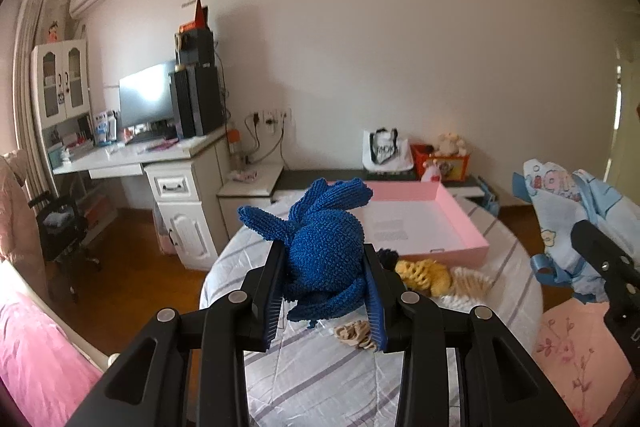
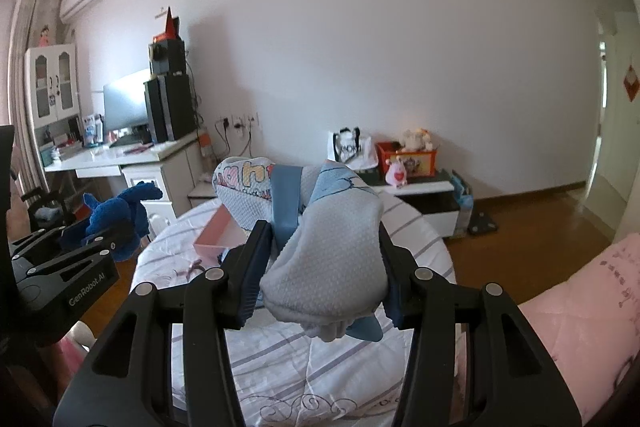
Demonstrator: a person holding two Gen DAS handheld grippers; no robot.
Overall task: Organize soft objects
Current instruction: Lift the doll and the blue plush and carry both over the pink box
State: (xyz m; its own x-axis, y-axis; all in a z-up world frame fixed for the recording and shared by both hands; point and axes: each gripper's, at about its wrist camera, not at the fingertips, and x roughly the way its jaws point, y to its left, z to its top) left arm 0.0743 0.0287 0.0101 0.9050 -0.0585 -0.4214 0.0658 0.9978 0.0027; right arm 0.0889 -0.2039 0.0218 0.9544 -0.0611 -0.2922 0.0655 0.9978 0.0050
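While above bed [image 1: 320, 367], left gripper [image 1: 325, 267] jaws pinch blue knit [image 1: 324, 247]; right gripper [image 2: 320, 259] jaws pinch pale bundle [image 2: 332, 259].

Left gripper [image 1: 324, 267]: black linkage arms, round silver pivot screws, blue ribbed finger pads [image 1: 378, 311]. Right gripper [image 2: 320, 259]: same black build; "GenRobot.AI" printed white on the left unit's side.

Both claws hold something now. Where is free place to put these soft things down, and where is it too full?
The pink tray shows a bare floor apart from a paper sheet. The striped quilt in front of the left claw is bare too. It is crowded before the tray's near wall, where the yellow, cream and beige soft items lie.
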